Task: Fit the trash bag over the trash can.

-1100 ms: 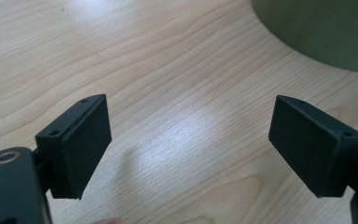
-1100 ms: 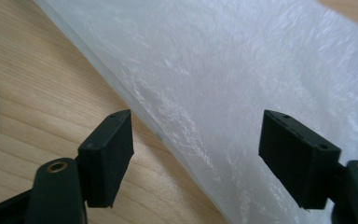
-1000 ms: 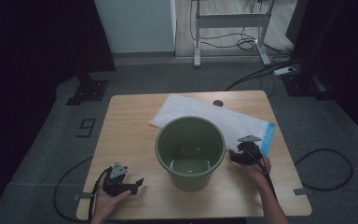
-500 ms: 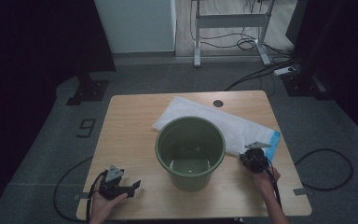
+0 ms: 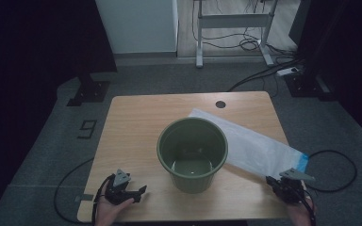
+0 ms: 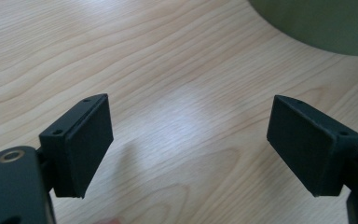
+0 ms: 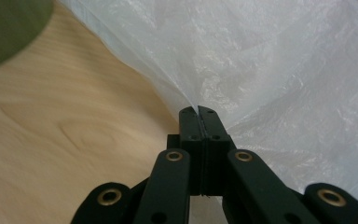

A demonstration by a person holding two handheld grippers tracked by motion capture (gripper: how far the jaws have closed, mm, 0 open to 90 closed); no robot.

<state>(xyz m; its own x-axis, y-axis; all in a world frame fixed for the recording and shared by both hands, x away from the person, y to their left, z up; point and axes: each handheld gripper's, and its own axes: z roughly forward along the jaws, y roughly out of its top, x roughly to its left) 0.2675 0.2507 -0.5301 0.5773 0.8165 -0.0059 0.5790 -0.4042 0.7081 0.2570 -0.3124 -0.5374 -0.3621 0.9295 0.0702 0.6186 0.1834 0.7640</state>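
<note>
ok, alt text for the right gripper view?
The right gripper is shut on the edge of a thin white plastic bag, which spreads across a wooden table. A green bucket is at the upper left corner.

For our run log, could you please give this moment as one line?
right hand-held gripper: shut on plastic bag edge | left hand-held gripper: open, over table | green bucket: upright, centre

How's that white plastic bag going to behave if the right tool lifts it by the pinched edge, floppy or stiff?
Probably very floppy: the plastic bag is thin, translucent film, creasing where the right tool pinches its edge. It looks light, so it should drag easily across the table. It may also catch on the green bucket, since its near edge runs behind the bucket.
</note>
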